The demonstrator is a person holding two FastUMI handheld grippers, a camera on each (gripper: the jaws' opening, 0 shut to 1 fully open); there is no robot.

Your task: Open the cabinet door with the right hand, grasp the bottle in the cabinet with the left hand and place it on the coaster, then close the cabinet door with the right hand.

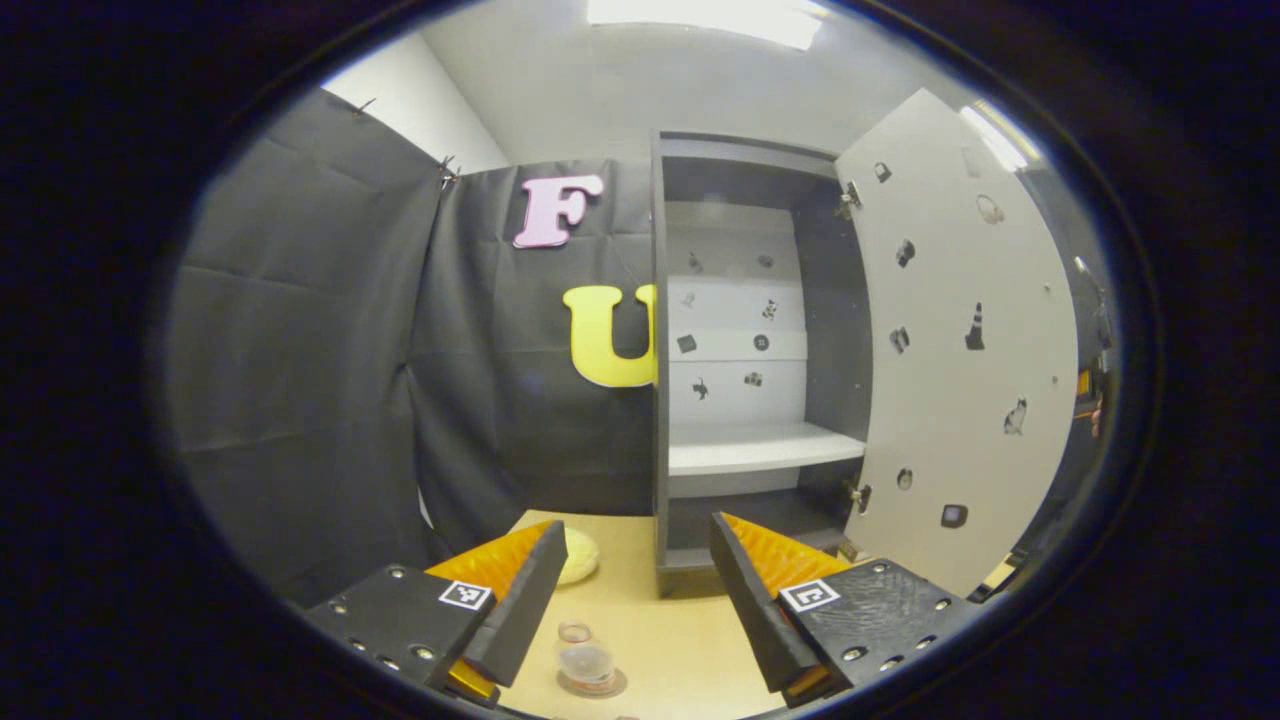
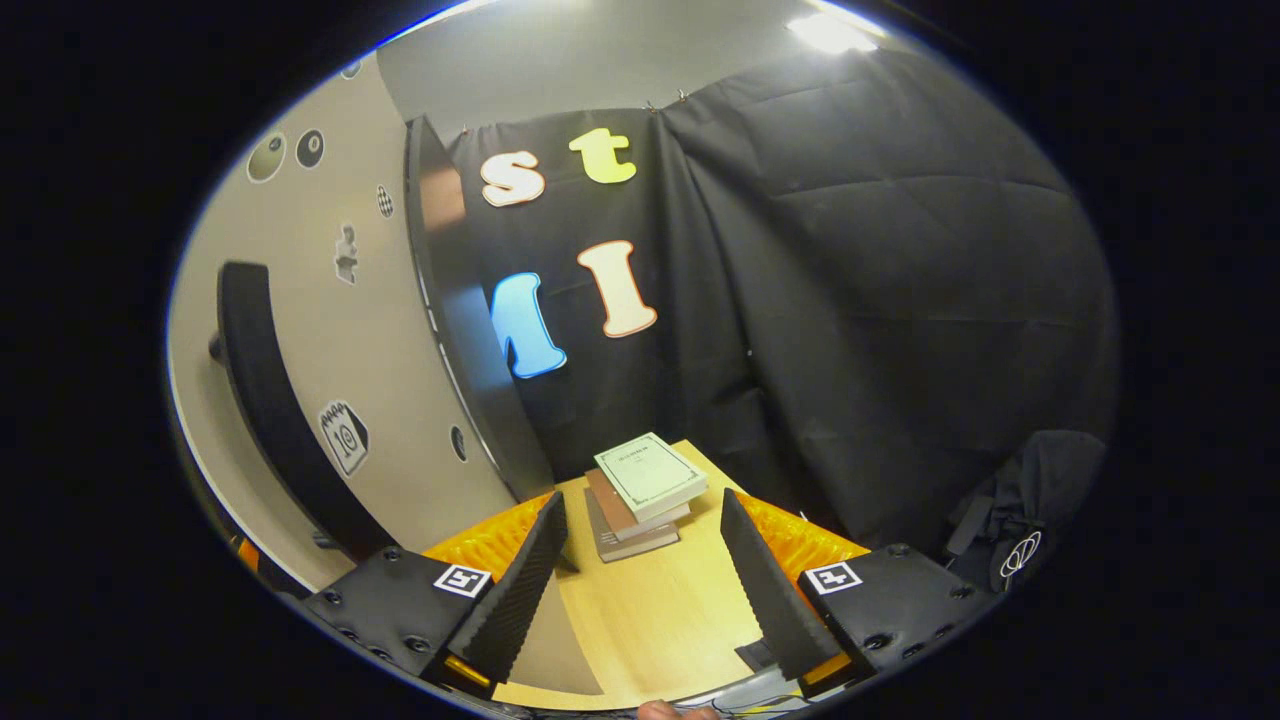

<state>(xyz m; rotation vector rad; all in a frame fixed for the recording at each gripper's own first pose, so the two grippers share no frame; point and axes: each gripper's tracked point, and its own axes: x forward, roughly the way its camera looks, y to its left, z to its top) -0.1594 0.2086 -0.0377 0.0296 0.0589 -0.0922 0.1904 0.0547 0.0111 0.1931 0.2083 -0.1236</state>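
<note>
A: Left gripper view: left gripper (image 1: 630,590) fingers spread wide, holding nothing. Bottle (image 1: 585,658) stands on the coaster (image 1: 592,684) on the table (image 1: 680,650). Cabinet (image 1: 740,350) door (image 1: 960,350) swung open.

B: Right gripper view: right gripper (image 2: 640,570) also wide, empty. Door (image 2: 330,330) with its black handle (image 2: 270,400) at left; stacked books (image 2: 645,495) ahead.

Ahead of your left hand-held gripper (image 1: 630,610), the cabinet (image 1: 745,350) stands on the table (image 1: 690,650), its door (image 1: 960,350) swung out to the right. Just below and between that gripper's fingers, the bottle (image 1: 583,655) sits on the coaster (image 1: 592,685). A round object (image 1: 578,555) lies by the left finger. Beyond your right hand-held gripper (image 2: 640,590), a stack of books (image 2: 640,495) rests on the table, the door to its left.
</note>
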